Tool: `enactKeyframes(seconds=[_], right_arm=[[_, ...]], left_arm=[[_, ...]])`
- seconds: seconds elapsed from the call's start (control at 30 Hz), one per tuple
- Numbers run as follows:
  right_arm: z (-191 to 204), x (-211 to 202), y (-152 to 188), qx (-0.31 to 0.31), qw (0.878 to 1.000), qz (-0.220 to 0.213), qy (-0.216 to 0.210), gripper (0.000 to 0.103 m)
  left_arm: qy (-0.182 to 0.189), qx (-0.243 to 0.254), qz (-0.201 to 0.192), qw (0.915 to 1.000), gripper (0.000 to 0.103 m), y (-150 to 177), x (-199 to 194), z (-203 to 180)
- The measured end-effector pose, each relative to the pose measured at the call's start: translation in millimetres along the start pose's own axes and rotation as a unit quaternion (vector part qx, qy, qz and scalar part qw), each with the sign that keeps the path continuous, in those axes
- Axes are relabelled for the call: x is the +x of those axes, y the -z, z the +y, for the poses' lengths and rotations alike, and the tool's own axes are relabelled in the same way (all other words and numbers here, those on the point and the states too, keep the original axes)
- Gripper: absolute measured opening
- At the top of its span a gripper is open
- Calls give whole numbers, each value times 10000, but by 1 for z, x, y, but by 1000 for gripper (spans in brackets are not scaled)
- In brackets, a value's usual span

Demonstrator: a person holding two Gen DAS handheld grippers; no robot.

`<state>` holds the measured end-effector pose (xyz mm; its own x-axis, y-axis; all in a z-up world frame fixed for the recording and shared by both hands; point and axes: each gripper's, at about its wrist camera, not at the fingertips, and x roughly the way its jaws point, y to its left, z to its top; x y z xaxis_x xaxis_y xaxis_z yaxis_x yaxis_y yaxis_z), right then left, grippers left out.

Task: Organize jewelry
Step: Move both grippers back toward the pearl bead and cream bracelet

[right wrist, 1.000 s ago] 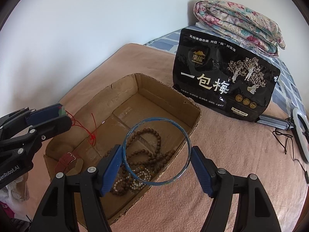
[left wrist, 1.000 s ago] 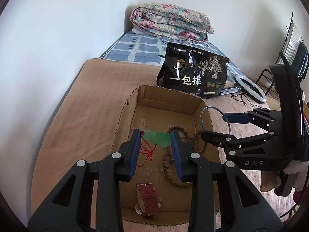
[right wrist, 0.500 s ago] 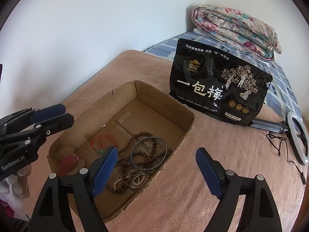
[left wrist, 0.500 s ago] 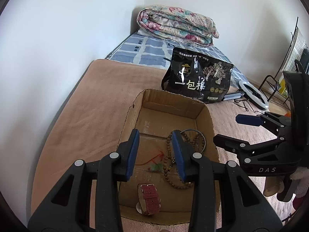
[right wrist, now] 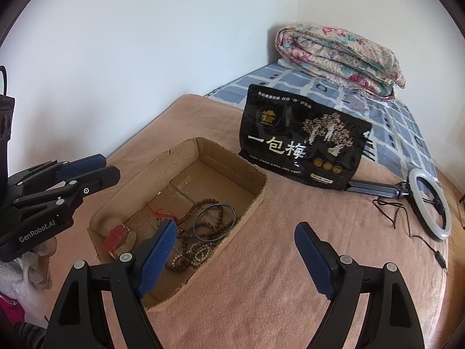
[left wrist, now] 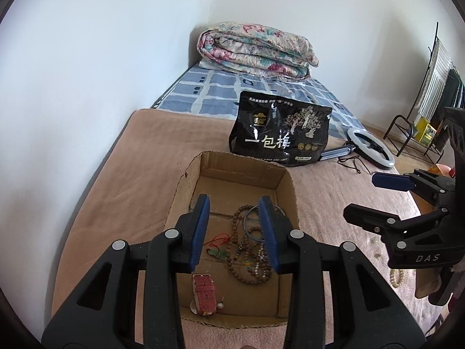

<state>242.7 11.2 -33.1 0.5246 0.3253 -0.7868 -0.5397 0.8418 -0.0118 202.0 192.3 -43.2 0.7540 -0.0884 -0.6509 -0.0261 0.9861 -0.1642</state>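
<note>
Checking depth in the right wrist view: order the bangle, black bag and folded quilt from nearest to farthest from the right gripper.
From the right gripper:
1. Bangle, in the box, just ahead, left.
2. Black bag, standing behind the box.
3. Quilt, far corner, on the bed.

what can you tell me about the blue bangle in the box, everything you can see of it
The blue bangle is a thin, closed ring, bluish and slightly glossy, perhaps glass or metal. It lies roughly flat on the floor of the open cardboard box, near the side closest to the black bag, resting over loops of the brown bead necklace. No gripper touches it. In the left wrist view a finger hides part of it.
</note>
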Motion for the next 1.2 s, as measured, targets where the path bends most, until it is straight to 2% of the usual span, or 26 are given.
enactKeyframes(seconds=[0.4, 0.8, 1.2], right_arm=[[-31, -63, 27, 200, 9986, -348, 355, 92], [-72, -111, 75, 459, 9962, -345, 647, 94], [-108, -138, 118, 641, 9934, -217, 926, 96]], left_arm=[[272, 393, -139, 9988, 35, 3, -27, -53], [718, 801, -102, 9941, 35, 14, -40, -121], [1014, 1203, 89, 9875, 37, 34, -35, -174]])
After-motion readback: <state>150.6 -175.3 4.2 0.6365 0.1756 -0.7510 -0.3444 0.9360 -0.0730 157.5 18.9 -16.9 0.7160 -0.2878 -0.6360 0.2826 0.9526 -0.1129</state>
